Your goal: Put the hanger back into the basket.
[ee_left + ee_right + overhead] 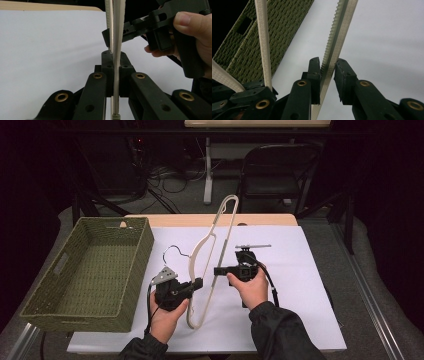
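The room behind is dark, with 1 folding chair [277, 170] and a tangle of cables on the floor past the far edge of my table [210, 219]. A white sheet [300, 285] covers most of the tabletop; a strip of bare wood shows along the far edge. I can read no brand, label or writing anywhere.

Counted: 1 cream hanger [212, 250], 1 green woven basket [85, 270], 2 grippers, 2 hands.

The hanger lies over the middle of the sheet, its hook pointing toward the far edge and reaching over the wood strip. I cannot tell whether it rests flat or is lifted a little.

My left gripper [199, 283] is pinching the hanger's left arm: in the left gripper view the pads [107, 72] press against both sides of the thin cream strip [116, 50], with no gap. My right gripper [218, 270] sits at the ribbed bar of the hanger. In the right gripper view that bar [337, 40] runs between the 2 jaws; the left pad [315, 75] touches it and the right pad stands a little off, so the jaws are slightly spread and not clamping.

The 2 grippers are close together, tips nearly facing across the hanger. The basket sits at the sheet's left edge, just beside my left hand [167, 312], its inside bare. To the right of my right hand [252, 287] the sheet is open up to its right edge.
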### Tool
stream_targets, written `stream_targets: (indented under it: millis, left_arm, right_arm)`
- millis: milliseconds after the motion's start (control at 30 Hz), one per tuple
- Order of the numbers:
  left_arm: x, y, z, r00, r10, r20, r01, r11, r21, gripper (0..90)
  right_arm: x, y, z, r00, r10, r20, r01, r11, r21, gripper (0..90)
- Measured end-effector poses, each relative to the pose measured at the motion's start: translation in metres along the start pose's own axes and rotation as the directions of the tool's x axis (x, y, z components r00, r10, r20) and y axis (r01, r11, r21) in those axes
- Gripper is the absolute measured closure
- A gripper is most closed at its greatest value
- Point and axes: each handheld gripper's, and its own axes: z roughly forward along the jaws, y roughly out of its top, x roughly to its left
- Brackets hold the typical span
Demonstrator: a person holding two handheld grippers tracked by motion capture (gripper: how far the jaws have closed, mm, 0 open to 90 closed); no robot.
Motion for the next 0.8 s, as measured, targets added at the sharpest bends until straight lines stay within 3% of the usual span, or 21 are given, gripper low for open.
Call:
stream_targets:
  millis: [233, 567, 800]
  left_arm:
    - [0.0016, 0.0004, -0.0004, 1.0, -0.006, -0.002, 0.006, 1.0, 0.007, 87.2]
    - [0.0097, 0.0037, -0.0071, 0.9991, -0.032, -0.027, 0.032, 0.9994, -0.013, 87.2]
    - [0.0094, 0.0047, -0.0098, 0.9989, -0.028, -0.038, 0.028, 0.9995, -0.014, 87.2]
  right_arm:
    - [0.002, -0.0025, -0.0002, 0.9988, -0.042, 0.026, 0.042, 0.999, 0.005, 71.3]
    - [-0.0024, -0.0018, -0.0053, 0.9972, -0.046, 0.059, 0.047, 0.999, -0.012, 63.0]
    - [-0.0032, -0.0038, -0.0057, 0.9904, -0.102, 0.093, 0.104, 0.994, -0.014, 57.5]
